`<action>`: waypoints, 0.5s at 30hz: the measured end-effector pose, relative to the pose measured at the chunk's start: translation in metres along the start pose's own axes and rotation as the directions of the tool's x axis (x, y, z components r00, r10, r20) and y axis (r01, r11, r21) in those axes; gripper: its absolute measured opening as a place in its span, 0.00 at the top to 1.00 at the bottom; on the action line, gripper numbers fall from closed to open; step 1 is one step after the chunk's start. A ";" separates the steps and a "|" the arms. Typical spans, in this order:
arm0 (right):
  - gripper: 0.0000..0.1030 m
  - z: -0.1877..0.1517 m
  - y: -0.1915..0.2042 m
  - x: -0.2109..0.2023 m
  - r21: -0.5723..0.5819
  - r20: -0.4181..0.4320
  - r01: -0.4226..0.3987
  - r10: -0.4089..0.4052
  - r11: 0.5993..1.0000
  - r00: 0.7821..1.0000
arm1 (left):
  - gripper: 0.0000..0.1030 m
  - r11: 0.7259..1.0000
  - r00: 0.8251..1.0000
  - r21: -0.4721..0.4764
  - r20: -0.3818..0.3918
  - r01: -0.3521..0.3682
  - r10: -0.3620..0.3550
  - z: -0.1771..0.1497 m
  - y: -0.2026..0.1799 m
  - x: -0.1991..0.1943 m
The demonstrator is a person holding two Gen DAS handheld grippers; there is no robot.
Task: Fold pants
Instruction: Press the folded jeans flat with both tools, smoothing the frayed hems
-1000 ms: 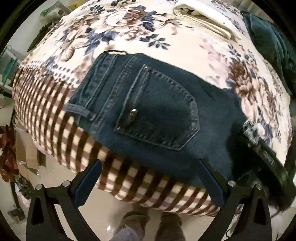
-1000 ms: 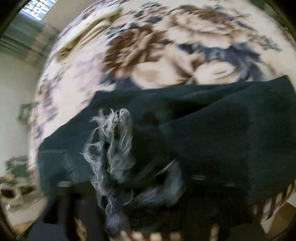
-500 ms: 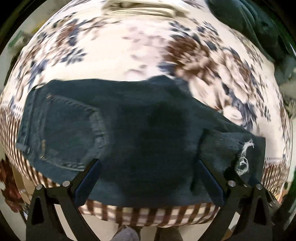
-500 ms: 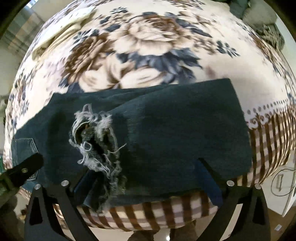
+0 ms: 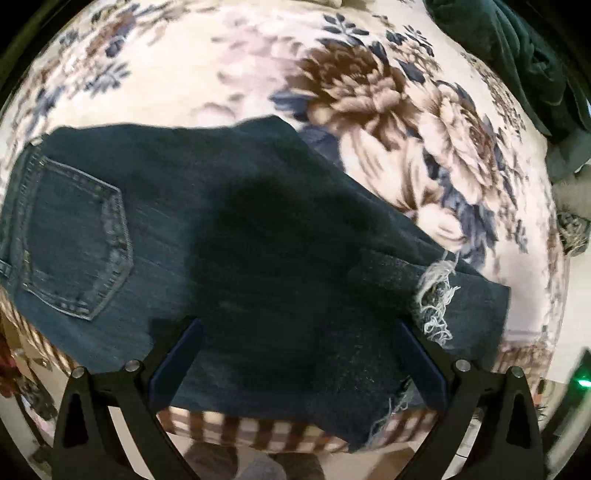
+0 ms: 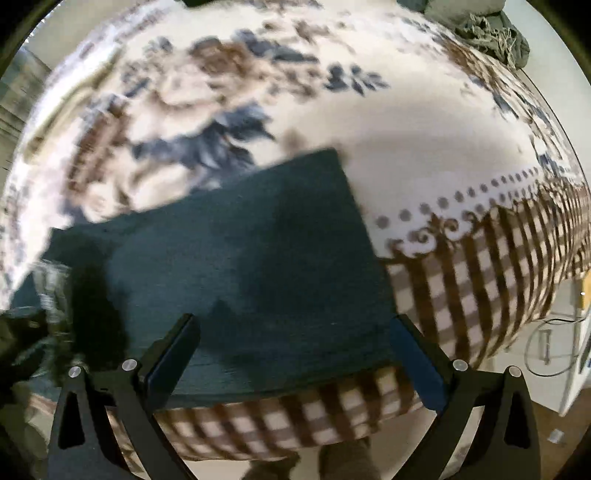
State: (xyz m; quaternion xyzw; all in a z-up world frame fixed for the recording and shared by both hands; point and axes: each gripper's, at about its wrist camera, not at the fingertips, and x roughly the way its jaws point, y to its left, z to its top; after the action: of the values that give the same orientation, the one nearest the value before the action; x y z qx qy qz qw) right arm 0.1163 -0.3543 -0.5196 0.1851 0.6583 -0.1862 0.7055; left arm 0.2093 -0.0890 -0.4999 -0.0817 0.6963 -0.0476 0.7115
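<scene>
Dark blue jeans (image 5: 258, 240) lie folded across a floral blanket (image 5: 221, 55) near the bed's checked edge. The back pocket (image 5: 77, 243) is at the left, and the frayed leg hem (image 5: 436, 291) rests on top at the right. My left gripper (image 5: 297, 354) hovers open over the middle of the jeans with nothing between its fingers. In the blurred right wrist view, my right gripper (image 6: 293, 332) stands wide open above the jeans (image 6: 240, 266), near their folded right edge (image 6: 362, 229), and holds nothing.
A dark green garment (image 5: 517, 55) lies at the blanket's far right, and a grey-green cloth (image 6: 480, 26) sits at the far corner. The checked border (image 6: 480, 277) drops to the floor. A person's feet (image 5: 258, 465) stand at the near edge. White furniture (image 6: 576, 332) is at the right.
The frayed hem, bunched at the right gripper before, now lies on the jeans. Both views slid right: the left from waistband to mid-jeans, the right to the folded edge.
</scene>
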 end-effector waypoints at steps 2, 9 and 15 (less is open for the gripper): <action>0.00 0.001 -0.001 0.008 -0.012 -0.014 0.019 -0.020 1.000 1.000 | 0.00 0.999 0.999 -0.025 0.038 0.034 -0.033 -0.001 0.002 -0.011; 0.00 0.007 0.006 0.019 -0.039 -0.035 0.073 -0.074 0.997 0.997 | 0.00 0.998 0.998 -0.033 0.029 0.055 -0.054 -0.006 0.003 -0.006; 0.00 0.010 0.021 0.029 -0.044 -0.042 0.104 -0.106 0.994 0.993 | 0.31 0.997 0.998 0.070 0.047 -0.032 0.029 -0.007 0.004 0.026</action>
State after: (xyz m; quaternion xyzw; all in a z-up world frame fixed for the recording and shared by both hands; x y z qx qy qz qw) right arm 0.1370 -0.3415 -0.5471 0.1394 0.6862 -0.2052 0.6838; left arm 0.2025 -0.0904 -0.5267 -0.0468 0.6786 -0.0593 0.7306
